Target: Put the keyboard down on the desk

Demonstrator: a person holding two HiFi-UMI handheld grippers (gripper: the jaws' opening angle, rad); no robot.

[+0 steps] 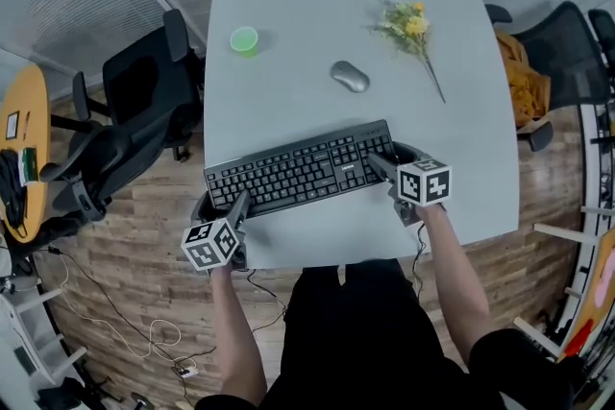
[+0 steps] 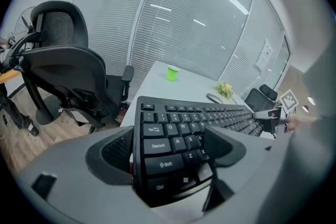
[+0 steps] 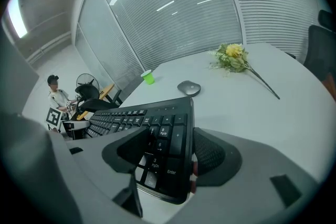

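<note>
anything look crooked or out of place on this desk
The black keyboard is slanted over the white desk, left end nearer the front edge, clamped at each end by the left gripper and right gripper. A yellow flower sprig lies loose with no vase. Nothing spilled.

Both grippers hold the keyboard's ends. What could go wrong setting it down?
The keyboard has its left end, held by the left gripper, at the left edge of the desk; released there, it may overhang or tip. The right gripper pinches only the numpad end, so uneven release could drop one end.

green cup [image 1: 244, 39], mouse [image 1: 350, 76], flowers [image 1: 410, 24], chair [image 1: 144, 101]
</note>
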